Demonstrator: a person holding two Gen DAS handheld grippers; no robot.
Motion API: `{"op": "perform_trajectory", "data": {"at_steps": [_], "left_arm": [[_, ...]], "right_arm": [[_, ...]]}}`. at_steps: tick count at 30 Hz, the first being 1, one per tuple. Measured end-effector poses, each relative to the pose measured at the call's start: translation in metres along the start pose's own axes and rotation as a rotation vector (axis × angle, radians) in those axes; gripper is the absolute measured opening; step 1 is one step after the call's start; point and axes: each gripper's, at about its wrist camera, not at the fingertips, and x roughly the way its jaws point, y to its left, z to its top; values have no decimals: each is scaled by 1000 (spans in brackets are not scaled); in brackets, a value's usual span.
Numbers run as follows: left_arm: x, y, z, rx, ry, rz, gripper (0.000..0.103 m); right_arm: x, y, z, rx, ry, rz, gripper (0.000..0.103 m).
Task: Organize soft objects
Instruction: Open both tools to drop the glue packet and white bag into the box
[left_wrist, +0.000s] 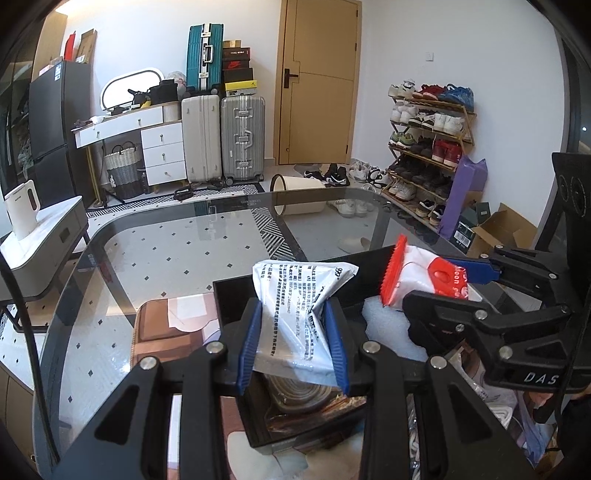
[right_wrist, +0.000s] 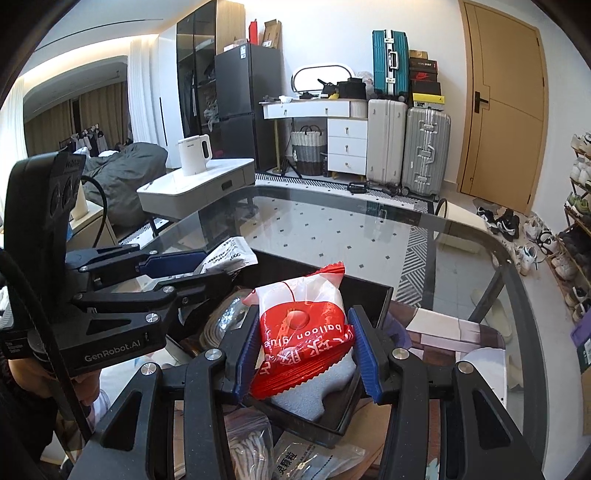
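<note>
Crowding the far wall are three suitcases (left_wrist: 225, 140), a white dresser (left_wrist: 159, 147) and a loaded shoe rack (left_wrist: 424, 147); a tipped bucket (left_wrist: 295, 192) lies on the floor beyond the glass desk (left_wrist: 166, 251). Nothing stands between either tool and the black box (right_wrist: 369, 295) on the desk. The left tool (left_wrist: 293, 343) pinches a crinkled white printed packet (left_wrist: 295, 299) between its ribbed blue pads, the packet's long axis running away from the camera, its far end fanning out above the box. The right tool (right_wrist: 304, 354) is pressed onto a red and white balloon glue packet (right_wrist: 303, 325), glossy plastic with a serrated red seal at its far end, long axis also pointing away. It hangs over white foam (right_wrist: 317, 391) in the box. Beside the foam lies a coiled beige band (left_wrist: 295, 397).
</note>
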Motion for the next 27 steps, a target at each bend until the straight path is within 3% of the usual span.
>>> {"op": "perform_trajectory", "data": {"at_steps": [19,22,24,26,27], "left_arm": [[21,-13,-1,33,48,-19,33],[23,-15,-2,38,57,-16,34],[21,-14,-1,38,56,-19,37],[17,-14,0,31,46,-17,57],[14,-13,1,28,41,-7,60]], "right_arm": [[25,3,-1,-43,38,-25,47],[25,3,-1,-53,34,-22,56],[21,4,0,-66,16,-31,69],[16,8,-1,-90,2,-62,77],[13,9,-2,-97,-1,-78,82]]}}
